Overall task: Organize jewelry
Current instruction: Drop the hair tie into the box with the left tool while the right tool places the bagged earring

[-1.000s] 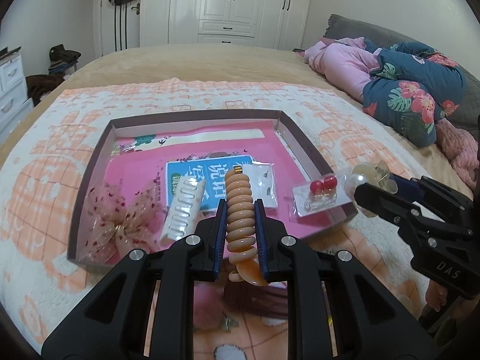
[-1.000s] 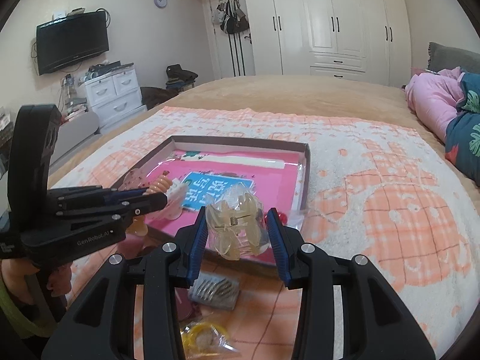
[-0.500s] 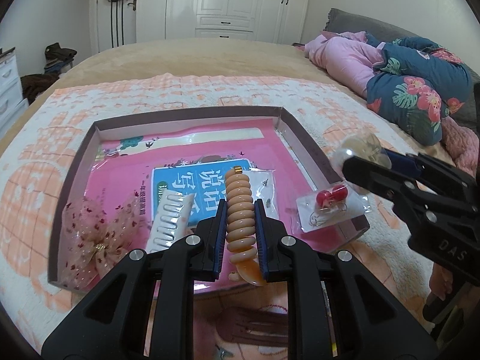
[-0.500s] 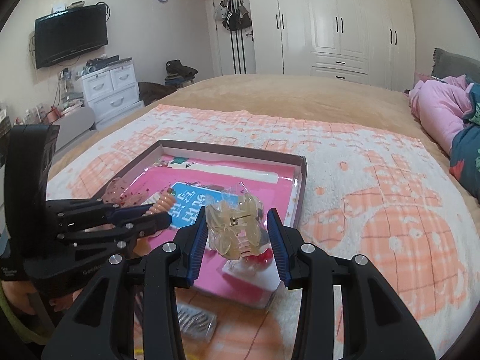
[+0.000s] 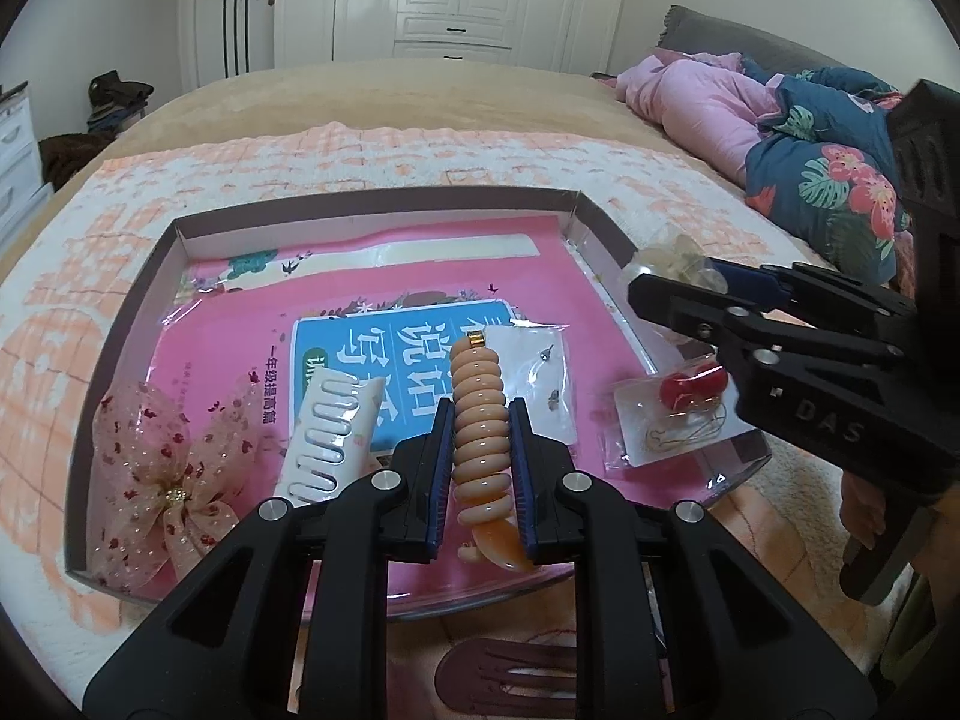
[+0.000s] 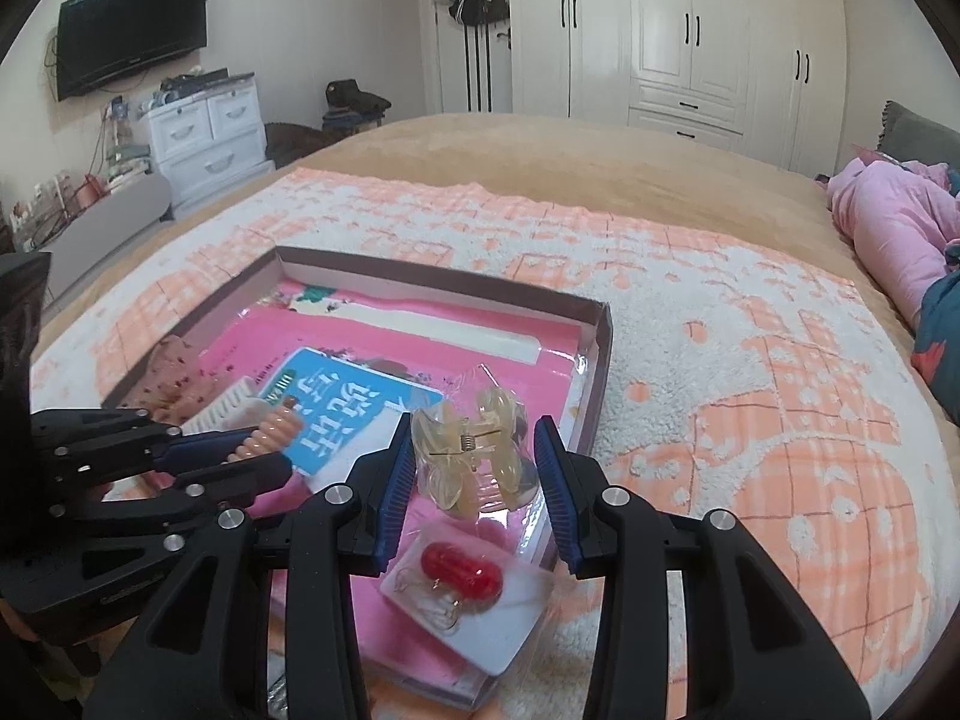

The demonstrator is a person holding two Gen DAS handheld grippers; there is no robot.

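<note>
Peach ribbed plastic hair clip [image 5: 480, 420] clamped between blue pads of left gripper [image 5: 480, 450], jaws nearly together, poised over near edge of shallow brown cardboard tray [image 5: 384, 198]. Translucent yellowish claw clip [image 6: 471, 450] pinched in right gripper [image 6: 474, 468] (jaws partway apart, pads pressing its sides), above tray's right side. In tray on pink book [image 5: 240, 336]: white comb clip [image 5: 330, 438], sheer spotted bow [image 5: 162, 474], bagged red ball earrings [image 5: 672, 414]. Tray sits on peach-and-white blanket [image 6: 750, 390].
</note>
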